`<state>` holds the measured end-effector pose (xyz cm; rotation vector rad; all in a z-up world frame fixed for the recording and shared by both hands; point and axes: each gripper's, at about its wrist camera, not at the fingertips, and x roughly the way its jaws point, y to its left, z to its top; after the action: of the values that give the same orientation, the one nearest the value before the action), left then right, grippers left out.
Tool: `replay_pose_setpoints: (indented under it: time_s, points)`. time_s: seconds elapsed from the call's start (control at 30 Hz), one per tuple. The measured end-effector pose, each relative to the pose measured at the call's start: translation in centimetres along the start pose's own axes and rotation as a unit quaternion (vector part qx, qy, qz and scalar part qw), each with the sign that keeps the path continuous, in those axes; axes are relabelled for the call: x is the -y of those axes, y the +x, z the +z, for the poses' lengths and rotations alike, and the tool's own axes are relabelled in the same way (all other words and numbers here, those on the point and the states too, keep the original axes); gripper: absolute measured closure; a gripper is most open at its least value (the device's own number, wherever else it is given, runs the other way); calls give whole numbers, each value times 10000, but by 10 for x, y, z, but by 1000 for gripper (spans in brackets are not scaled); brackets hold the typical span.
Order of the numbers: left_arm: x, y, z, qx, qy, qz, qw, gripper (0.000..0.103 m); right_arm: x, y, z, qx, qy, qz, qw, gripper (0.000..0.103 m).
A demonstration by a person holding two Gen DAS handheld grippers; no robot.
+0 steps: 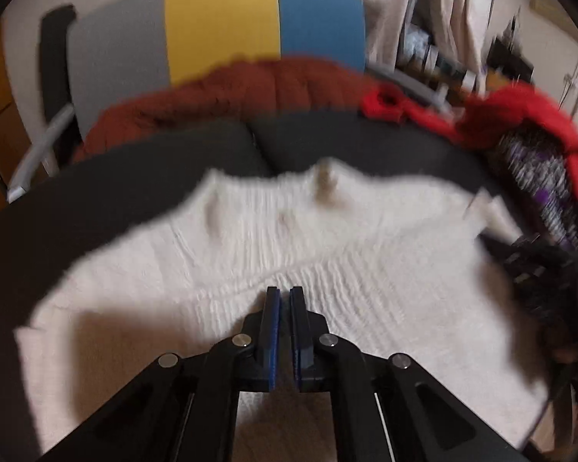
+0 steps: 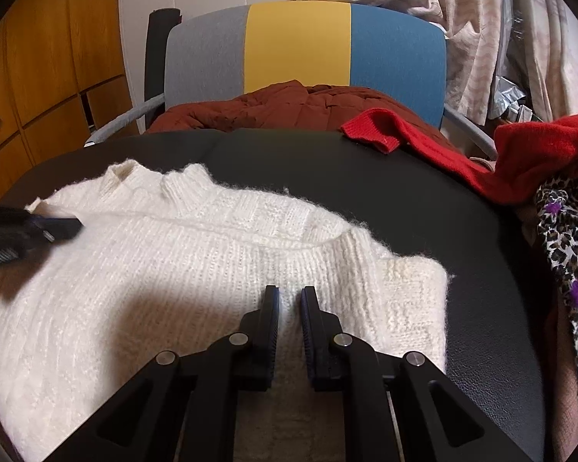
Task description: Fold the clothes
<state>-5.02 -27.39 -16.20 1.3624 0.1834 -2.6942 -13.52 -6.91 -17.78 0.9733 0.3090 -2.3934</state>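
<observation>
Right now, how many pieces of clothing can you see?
4: white sweater spread on the black table, red sweater at its far right, leopard-print garment beside it, rust jacket on the chair. More may be hidden.

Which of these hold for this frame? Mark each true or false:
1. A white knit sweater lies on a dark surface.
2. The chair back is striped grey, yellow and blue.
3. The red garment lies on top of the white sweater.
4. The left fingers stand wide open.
1. True: the white sweater lies on the dark surface.
2. True: the chair back shows grey, yellow and blue panels.
3. False: the red garment lies apart from it, at the far right.
4. False: the left gripper is shut, nothing visibly between its fingers.
</observation>
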Motion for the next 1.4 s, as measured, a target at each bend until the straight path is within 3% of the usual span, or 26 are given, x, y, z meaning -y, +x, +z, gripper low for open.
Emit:
replay_pose_setpoints:
  time_s: [0.23,0.37,0.53,0.7,0.77,0.93,1.13,1.2,1.23,1.3,1.4]
  points:
    - [-5,-5,-4,155,-267,-107,9995,98,-15,2,-4,62,-354,-441,9984,91]
    - [-36,-27,-7,149,-1104,-681,9914,92,-16,2,-4,56,-407,-504,9979,91]
    - [-82,-95,-43,504,-1290,-202,9902,91,-13,2,-3,45,-395,-492,9980,91]
    - [-127,-148,-100,412,-1452,251,9882,90,-12,2,-1,28,-393,-482,9981,91]
    - [-138,-157,-121,359,-1613,240,9860,89,-12,2,-1,32,-391,-477,9981,91]
    - [-147,-147,-155,173,-2108,-314,9769,85,-13,2,-1,22,-422,-503,9978,91]
    - [-149,-135,-167,95,-2345,-594,9703,79,-13,2,0,15,-411,-486,9980,91]
    - [-150,-132,-169,112,-2451,-918,9651,78,-13,2,0,14,-411,-483,9980,91]
    - [-149,-126,-171,68,-2486,-1008,9633,79,-13,2,0,13,-411,-482,9980,91]
    - [-146,-119,-176,-89,-2486,-944,9640,94,-13,2,0,12,-410,-478,9980,91]
    - [-148,-119,-192,-229,-2581,-759,9629,97,-13,1,0,17,-402,-461,9981,90]
